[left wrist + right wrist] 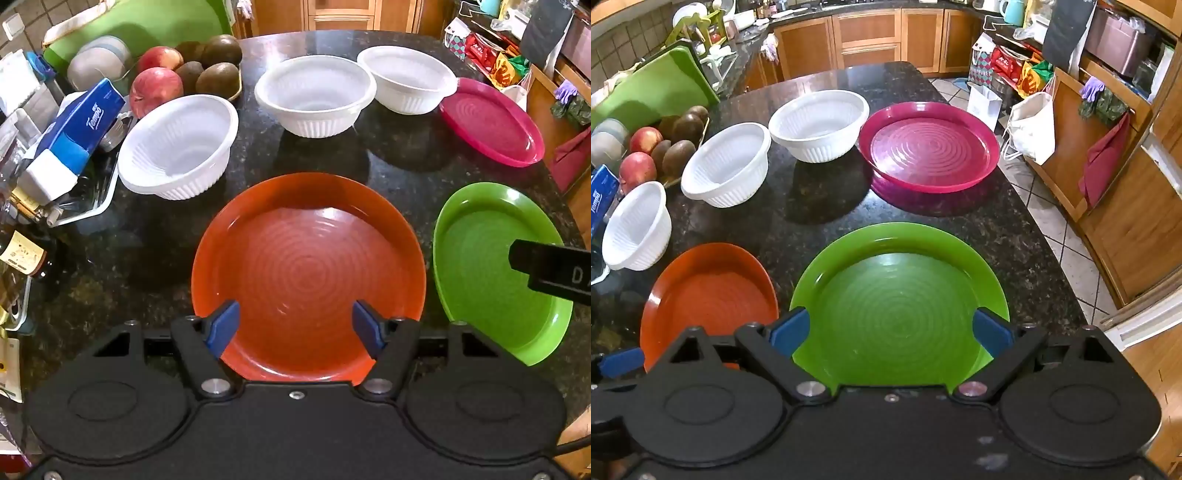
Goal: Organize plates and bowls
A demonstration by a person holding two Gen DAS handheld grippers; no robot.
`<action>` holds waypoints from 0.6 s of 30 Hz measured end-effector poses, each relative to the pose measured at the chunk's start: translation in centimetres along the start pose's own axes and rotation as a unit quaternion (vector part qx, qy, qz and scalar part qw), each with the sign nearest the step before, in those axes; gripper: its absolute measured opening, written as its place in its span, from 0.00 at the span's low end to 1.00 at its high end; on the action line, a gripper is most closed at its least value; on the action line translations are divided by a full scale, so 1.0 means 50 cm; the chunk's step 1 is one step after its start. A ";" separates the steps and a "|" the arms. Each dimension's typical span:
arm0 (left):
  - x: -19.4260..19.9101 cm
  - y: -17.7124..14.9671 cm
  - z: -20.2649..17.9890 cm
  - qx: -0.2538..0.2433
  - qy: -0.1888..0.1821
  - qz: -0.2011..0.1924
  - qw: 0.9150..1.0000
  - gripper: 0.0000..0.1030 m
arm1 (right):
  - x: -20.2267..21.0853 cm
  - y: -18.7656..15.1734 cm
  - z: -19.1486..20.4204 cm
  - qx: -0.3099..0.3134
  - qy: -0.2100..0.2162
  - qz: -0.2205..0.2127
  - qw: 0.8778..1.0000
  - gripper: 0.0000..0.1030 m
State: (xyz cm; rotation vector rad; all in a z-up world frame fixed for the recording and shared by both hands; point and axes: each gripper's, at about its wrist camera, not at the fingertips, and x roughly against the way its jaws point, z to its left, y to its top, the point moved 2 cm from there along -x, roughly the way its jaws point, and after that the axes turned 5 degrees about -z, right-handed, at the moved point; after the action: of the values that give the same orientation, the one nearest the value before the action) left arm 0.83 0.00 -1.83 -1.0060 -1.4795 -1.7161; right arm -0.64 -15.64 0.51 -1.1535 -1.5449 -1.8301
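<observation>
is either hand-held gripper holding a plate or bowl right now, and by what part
Nothing is held. The left hand-held gripper hangs open above the orange plate, and the right hand-held gripper hangs open above the green plate.

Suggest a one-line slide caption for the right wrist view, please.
Open right gripper hovers above a green plate, flanked by orange plate, pink plate and three white bowls.

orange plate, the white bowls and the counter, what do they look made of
Orange plate: likely plastic, glossy, with moulded concentric rings and soft glare.
White bowls: apparently thin plastic, slightly translucent, with fluted outer walls and a satin sheen.
Counter: looks like polished dark granite or similar stone; speckled grain, mirror-like reflections of the bowls.
</observation>
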 end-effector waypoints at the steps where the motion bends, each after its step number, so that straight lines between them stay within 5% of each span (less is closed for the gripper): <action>1: 0.000 0.000 0.000 0.001 -0.001 0.001 1.000 0.67 | 0.001 0.000 0.001 -0.002 0.001 0.001 1.000 0.97; 18: -0.019 -0.012 0.005 0.011 -0.013 0.017 1.000 0.67 | -0.022 0.002 0.015 0.013 0.003 0.031 0.999 0.97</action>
State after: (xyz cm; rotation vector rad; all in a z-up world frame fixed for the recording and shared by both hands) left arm 0.83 0.32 -2.90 -1.0397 -1.4850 -1.6655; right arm 0.25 -15.12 -0.34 -1.1710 -1.5080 -1.7667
